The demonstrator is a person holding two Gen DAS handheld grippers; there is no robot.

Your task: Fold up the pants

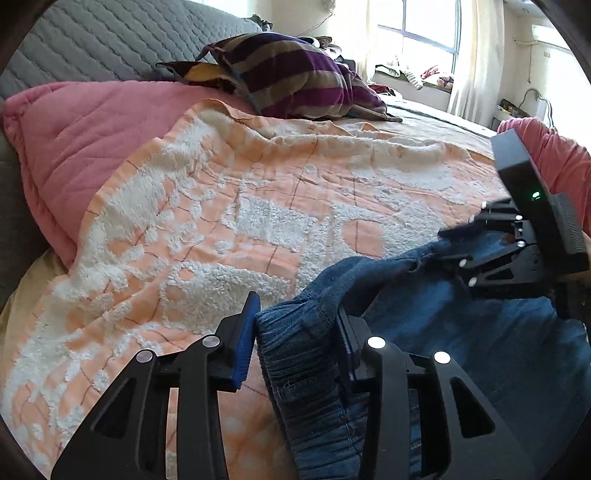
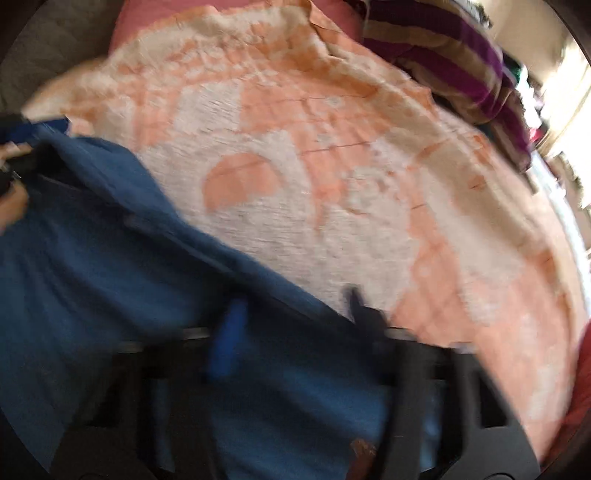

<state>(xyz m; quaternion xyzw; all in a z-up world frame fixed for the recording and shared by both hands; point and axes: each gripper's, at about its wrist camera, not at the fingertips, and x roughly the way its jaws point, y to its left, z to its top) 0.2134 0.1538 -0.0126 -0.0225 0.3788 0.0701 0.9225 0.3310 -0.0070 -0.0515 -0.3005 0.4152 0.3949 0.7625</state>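
Left gripper point(image 1: 295, 332) clamped on jeans point(image 1: 461, 350) waistband. Right gripper point(image 1: 448, 240) pinching denim edge just beyond, to the right. Peach bedspread point(image 1: 221, 221) underneath.

On the bed point(image 1: 424, 122) lies one pair of blue denim pants point(image 1: 480, 350), on the near part of the one orange-and-white tufted blanket point(image 1: 221, 221). Two hand-held grippers meet the pants: the left hand-held gripper point(image 1: 295, 332) and the right hand-held gripper point(image 1: 454, 251). Beyond the blanket sits one pink quilt point(image 1: 74, 140) and one purple-and-tan striped bundle point(image 1: 291, 74). Behind the bed stands one grey quilted headboard point(image 1: 92, 33) and one window point(image 1: 417, 33).
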